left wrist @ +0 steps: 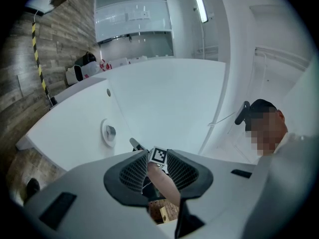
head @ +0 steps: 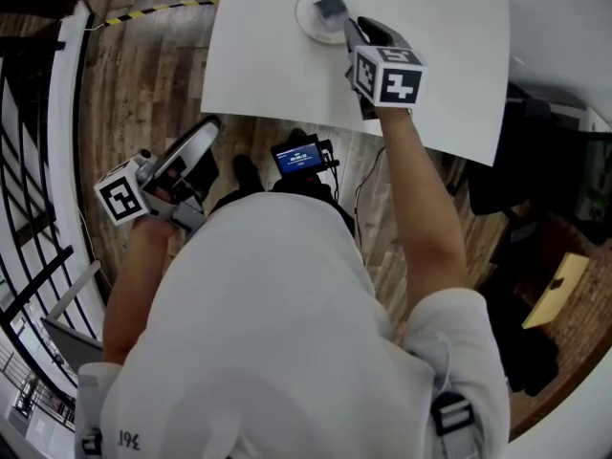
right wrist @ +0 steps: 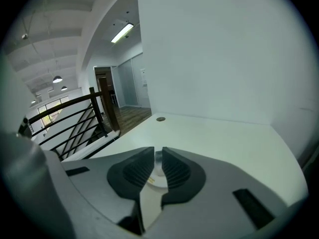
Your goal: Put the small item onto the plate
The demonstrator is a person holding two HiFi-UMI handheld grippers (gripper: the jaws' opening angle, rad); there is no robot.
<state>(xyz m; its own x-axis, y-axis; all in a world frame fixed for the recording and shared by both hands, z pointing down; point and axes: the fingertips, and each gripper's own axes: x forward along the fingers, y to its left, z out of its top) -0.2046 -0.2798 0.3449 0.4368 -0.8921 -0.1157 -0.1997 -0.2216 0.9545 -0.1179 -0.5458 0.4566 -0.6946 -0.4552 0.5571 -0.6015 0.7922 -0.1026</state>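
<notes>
A small grey item [head: 330,10] lies on a round white plate [head: 311,22] at the far side of the white table [head: 440,75]. My right gripper [head: 350,27] hovers at the plate's near right rim. In the right gripper view its jaws [right wrist: 158,153] stand almost together with a slim gap, and the item [right wrist: 157,159] and plate [right wrist: 153,182] show through it, beyond the tips. From the left gripper view the plate [left wrist: 108,132] and item [left wrist: 111,131] sit apart from the right gripper [left wrist: 135,144]. My left gripper [head: 206,132] is held off the table's near left corner, open and empty [left wrist: 157,157].
A black stair railing [head: 29,161] runs down the left over the wooden floor [head: 134,84], with striped tape [head: 163,8] at the top. A device with a blue screen [head: 300,157] hangs at the person's chest. A dark chair [head: 497,180] and a tan box [head: 557,290] stand to the right.
</notes>
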